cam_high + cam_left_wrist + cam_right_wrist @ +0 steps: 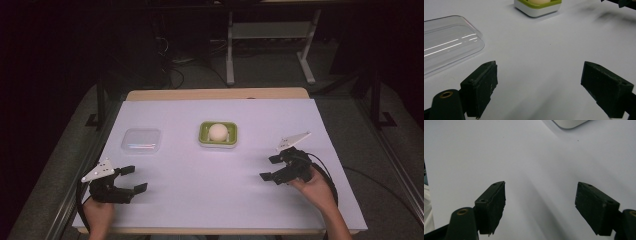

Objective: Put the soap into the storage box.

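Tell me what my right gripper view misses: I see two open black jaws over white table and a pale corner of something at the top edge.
Observer: That corner belongs to the green and white dish; the high view shows a pale round object sitting in it.
Operator: Anything else on the table?
Observer: A clear plastic lid lies flat, left of the dish and apart from it.
Operator: And the other gripper?
Observer: The left gripper is at the table's near left, jaws spread with nothing between them, short of the lid.
Operator: Where is mine?
Observer: The right gripper is at the near right, pointing left.
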### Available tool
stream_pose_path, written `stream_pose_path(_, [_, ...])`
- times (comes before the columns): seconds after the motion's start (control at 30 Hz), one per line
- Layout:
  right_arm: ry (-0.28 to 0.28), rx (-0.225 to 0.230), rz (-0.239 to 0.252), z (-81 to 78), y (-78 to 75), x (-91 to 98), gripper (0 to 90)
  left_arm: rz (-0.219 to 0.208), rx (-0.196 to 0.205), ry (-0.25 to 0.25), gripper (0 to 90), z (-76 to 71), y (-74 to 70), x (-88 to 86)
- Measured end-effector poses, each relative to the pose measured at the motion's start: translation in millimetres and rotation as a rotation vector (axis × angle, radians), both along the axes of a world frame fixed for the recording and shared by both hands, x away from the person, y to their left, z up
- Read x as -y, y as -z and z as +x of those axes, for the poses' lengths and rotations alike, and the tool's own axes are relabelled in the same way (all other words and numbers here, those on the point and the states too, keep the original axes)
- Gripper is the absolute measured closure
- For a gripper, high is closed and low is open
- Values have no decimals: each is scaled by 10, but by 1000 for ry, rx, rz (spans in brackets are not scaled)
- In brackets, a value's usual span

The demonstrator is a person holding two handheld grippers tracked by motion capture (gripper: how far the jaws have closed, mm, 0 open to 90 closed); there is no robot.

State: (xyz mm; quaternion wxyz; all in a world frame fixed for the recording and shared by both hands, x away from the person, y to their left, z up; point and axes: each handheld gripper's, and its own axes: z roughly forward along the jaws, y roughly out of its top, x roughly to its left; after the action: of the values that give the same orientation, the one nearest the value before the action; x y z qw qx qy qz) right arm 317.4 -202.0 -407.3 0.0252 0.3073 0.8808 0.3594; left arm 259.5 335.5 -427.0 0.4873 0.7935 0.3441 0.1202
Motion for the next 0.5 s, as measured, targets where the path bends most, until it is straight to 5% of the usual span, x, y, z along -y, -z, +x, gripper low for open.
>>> stream_pose_path(0.5, [33, -17, 19, -190, 131, 140, 228, -1, -5, -3, 133, -2, 7, 14])
